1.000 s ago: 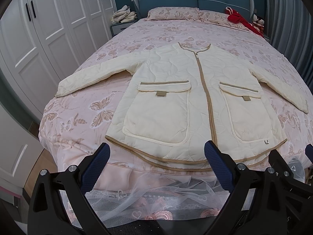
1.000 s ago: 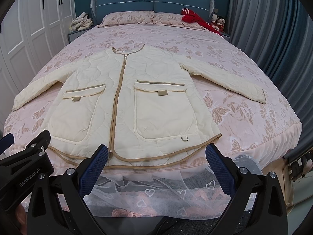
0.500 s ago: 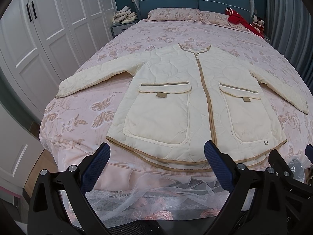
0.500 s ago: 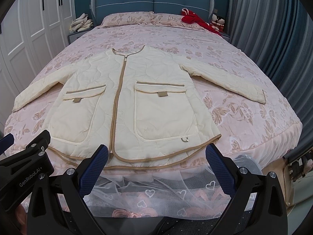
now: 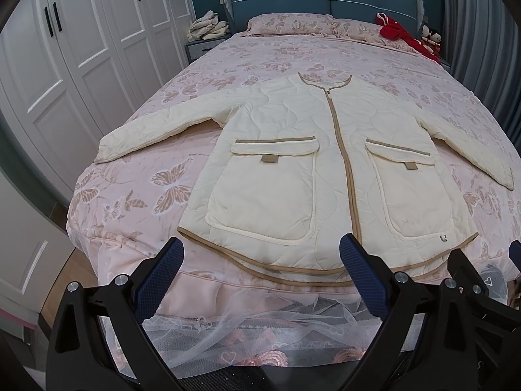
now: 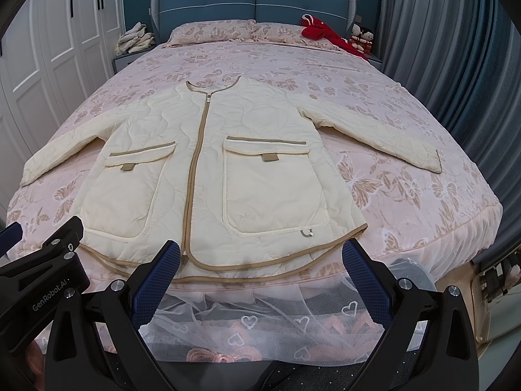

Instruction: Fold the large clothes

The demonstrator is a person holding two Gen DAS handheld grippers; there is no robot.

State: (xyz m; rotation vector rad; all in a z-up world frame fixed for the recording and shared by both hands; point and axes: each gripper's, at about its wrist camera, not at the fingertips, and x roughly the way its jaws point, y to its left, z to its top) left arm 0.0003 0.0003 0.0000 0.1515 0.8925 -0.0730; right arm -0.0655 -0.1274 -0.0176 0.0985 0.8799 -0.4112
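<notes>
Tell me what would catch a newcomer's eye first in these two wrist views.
The cream quilted jacket stands out first: spread flat, front up and zipped, sleeves out to both sides, across the foot end of the pink butterfly bedspread. Next, a red garment lies by the pillows near the blue headboard. Both the left gripper and the right gripper hover open at the hem, holding nothing.

Quilted matt cream cloth with tan binding: jacket (image 5: 293, 169). Printed pink cotton-like bedspread (image 5: 146, 182). Sheer lace bed skirt (image 6: 260, 322). Textured blue pads (image 5: 363, 275), matt black plastic, metal screws: left gripper (image 5: 260, 273).
</notes>
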